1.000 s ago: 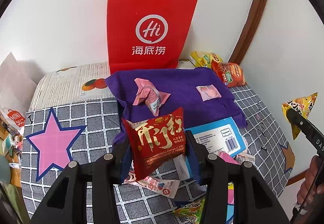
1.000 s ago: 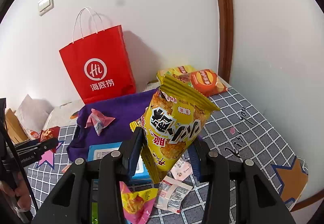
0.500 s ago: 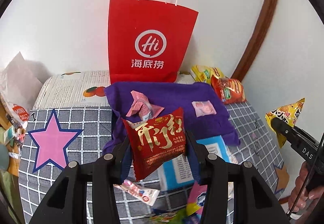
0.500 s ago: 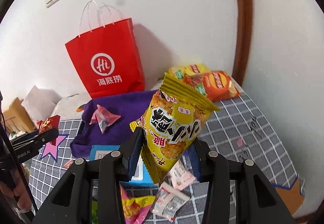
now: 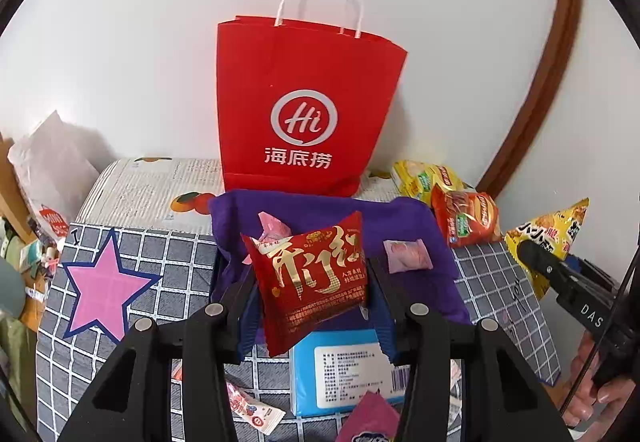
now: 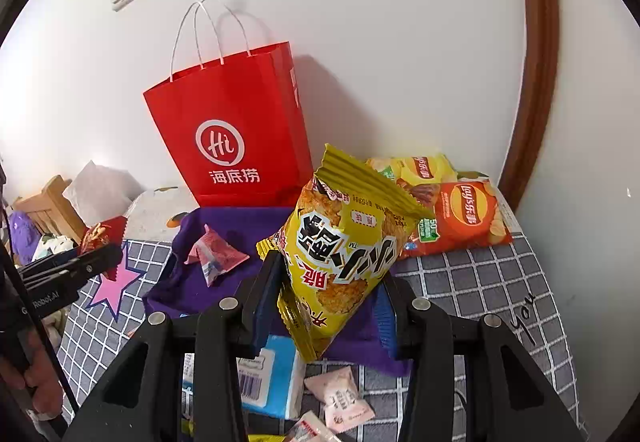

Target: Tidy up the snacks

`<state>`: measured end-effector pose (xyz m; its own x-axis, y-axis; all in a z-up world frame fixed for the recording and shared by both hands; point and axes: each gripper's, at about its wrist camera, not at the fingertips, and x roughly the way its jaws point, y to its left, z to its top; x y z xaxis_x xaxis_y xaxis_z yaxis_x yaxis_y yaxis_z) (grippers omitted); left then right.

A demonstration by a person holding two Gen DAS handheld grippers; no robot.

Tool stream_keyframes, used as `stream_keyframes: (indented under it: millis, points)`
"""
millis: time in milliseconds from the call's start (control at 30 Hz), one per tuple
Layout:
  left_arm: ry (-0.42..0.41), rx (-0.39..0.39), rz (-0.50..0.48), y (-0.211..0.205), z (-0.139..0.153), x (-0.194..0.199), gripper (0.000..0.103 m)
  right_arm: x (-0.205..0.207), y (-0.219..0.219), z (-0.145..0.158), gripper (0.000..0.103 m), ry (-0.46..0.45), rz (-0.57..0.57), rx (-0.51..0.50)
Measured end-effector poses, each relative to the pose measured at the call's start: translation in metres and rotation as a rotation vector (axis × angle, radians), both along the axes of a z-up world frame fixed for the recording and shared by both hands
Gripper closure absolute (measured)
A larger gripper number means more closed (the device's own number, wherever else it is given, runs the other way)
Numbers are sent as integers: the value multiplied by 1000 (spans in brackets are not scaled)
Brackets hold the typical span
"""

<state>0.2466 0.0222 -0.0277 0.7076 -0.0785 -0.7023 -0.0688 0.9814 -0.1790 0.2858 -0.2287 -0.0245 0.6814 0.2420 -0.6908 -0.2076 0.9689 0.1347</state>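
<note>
Red snack packet (image 5: 312, 282) sits clamped in the left gripper (image 5: 312, 306), yellow chip bag (image 6: 340, 262) clamped in the right gripper (image 6: 328, 306), red paper bag (image 5: 304, 114) at twelve o'clock.

My left wrist view looks steeply down, close over the bed (image 5: 168, 262), facing the red bag (image 5: 308, 114); my right view shares that bag (image 6: 232, 138) and the purple cloth (image 6: 224, 226).

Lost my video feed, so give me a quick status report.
Left hand-held gripper shut on red foil snack packet. Right hand-held gripper shut on yellow crisp bag. Red paper carrier bag upright ahead, path clear.
</note>
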Motion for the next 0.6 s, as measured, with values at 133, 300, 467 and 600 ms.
stream_keyframes:
  millis: [133, 300, 467, 600]
  points:
    - [-8, 3, 17, 3, 1, 4, 58, 13, 4, -3, 60, 13, 29, 10]
    - [1, 21, 19, 10, -5, 13, 58, 29, 13, -9, 60, 12, 26, 16]
    - [11, 36, -13, 17, -12, 32, 58, 49, 24, -11, 60, 10, 18, 8]
    - [23, 36, -46, 22, -23, 51, 58, 63, 31, -19, 60, 10, 30, 11]
